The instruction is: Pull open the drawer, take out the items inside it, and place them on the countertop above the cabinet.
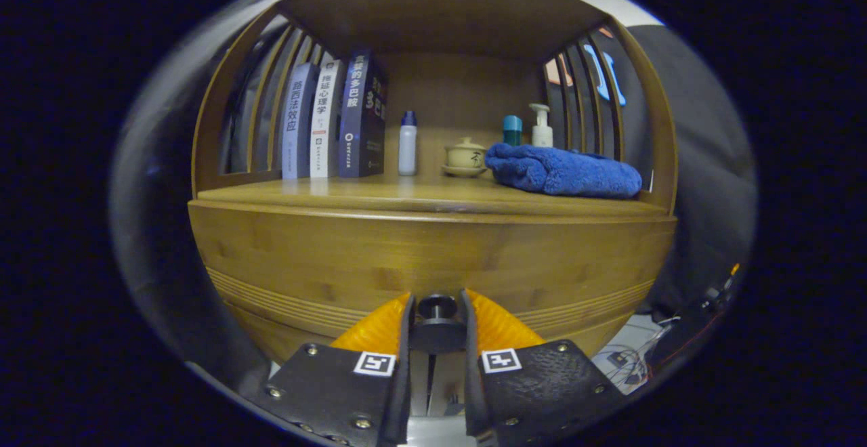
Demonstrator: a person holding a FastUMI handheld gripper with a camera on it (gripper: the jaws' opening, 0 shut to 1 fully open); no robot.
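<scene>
A wooden cabinet stands right in front of me, and its drawer front (433,257) spans the whole width just beyond the fingers. The drawer's dark round knob (437,308) sits between my two fingers. My gripper (437,300) is shut on it, one finger pressing on each side of the knob. The drawer's inside is hidden behind its front. Above it runs the wooden countertop (379,193), under a shelf roof with slatted sides.
On the countertop stand three books (332,122) at the left, a white bottle (408,143), a lidded ceramic cup (466,157), a folded blue towel (562,171), a teal bottle (513,129) and a pump bottle (540,125). Cables (637,359) lie on the floor at the right.
</scene>
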